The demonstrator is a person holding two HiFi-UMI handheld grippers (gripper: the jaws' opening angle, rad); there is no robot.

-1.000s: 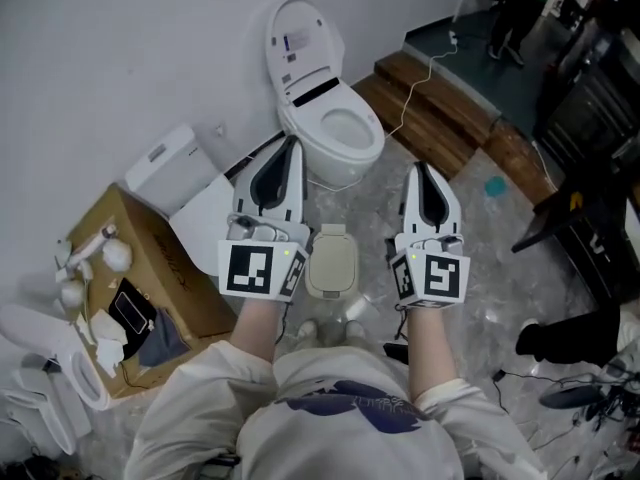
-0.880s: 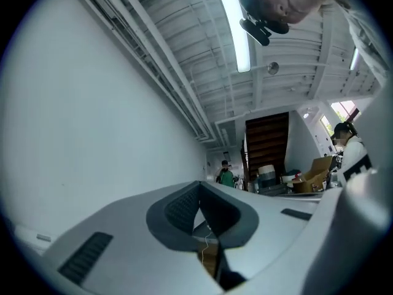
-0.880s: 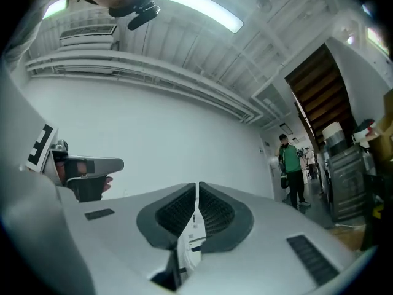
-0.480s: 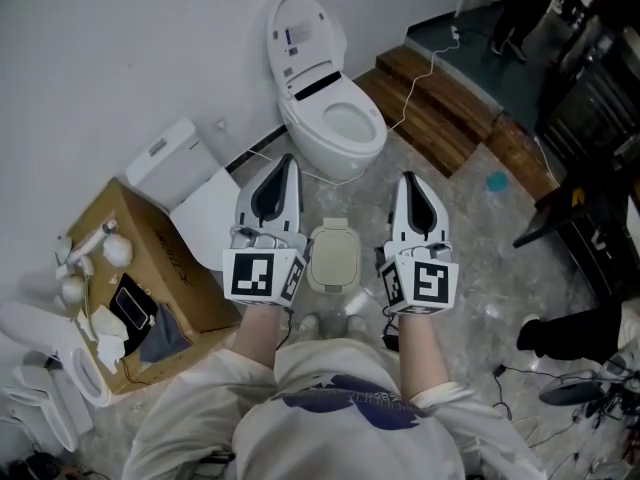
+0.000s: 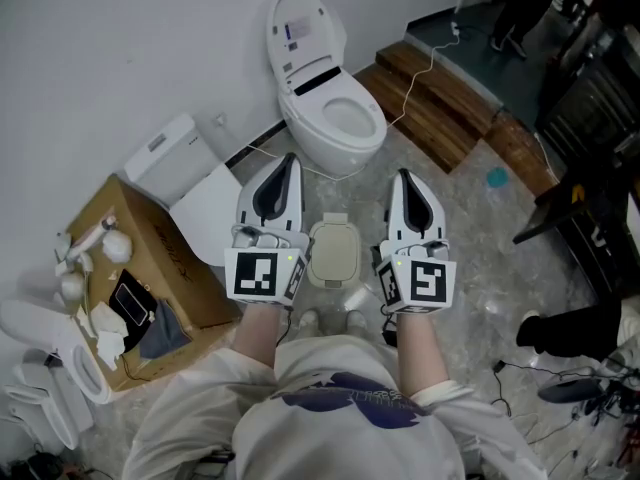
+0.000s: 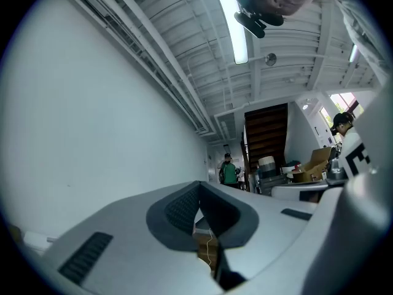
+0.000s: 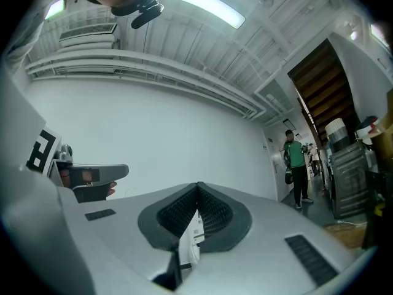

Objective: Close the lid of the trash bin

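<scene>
My left gripper (image 5: pixel 289 160): jaws together, nothing between them. My right gripper (image 5: pixel 403 176): same, jaws together, empty. Both are held out side by side, pointing away from me. The small beige plastic trash bin (image 5: pixel 331 284) stands on the grey speckled floor (image 5: pixel 480 258), between the two grippers as seen from the head view; neither touches it. Its flat beige lid (image 5: pixel 332 254) lies down on top. A white ceramic toilet (image 5: pixel 330 118) is beyond the bin, and a brown cardboard box (image 5: pixel 165 268) is to my left.
</scene>
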